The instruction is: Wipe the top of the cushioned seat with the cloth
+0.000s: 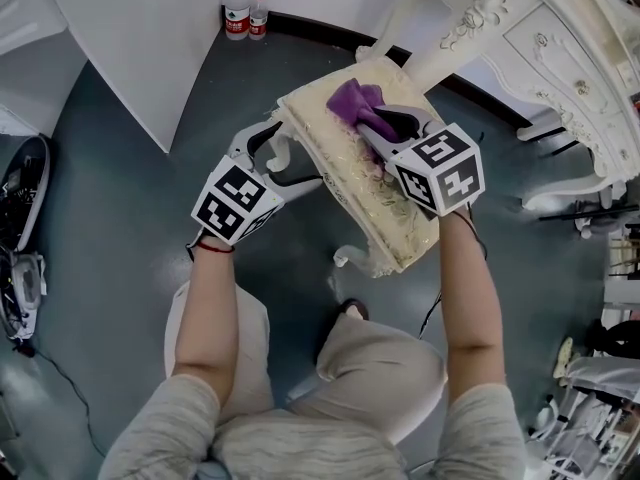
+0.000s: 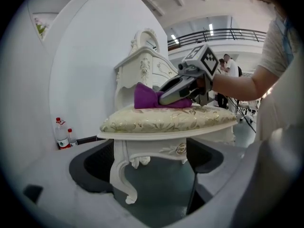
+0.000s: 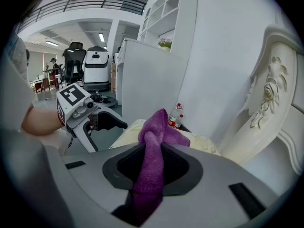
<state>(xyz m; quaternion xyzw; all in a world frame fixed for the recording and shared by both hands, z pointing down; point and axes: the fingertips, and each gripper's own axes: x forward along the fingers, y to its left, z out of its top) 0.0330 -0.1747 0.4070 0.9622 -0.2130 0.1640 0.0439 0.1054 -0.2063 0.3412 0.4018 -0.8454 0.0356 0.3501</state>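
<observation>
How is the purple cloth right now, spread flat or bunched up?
Bunched up: the purple cloth is gathered into a narrow fold in the right claw, its free end heaped on the cushioned seat.

Grey floor, cushioned seat on it, purple cloth apparently atop

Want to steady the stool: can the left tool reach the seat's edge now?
Probably yes: the left tool is open, empty, right beside the seat, nothing between; the right tool and cloth sit on top, clear of that edge.
</observation>
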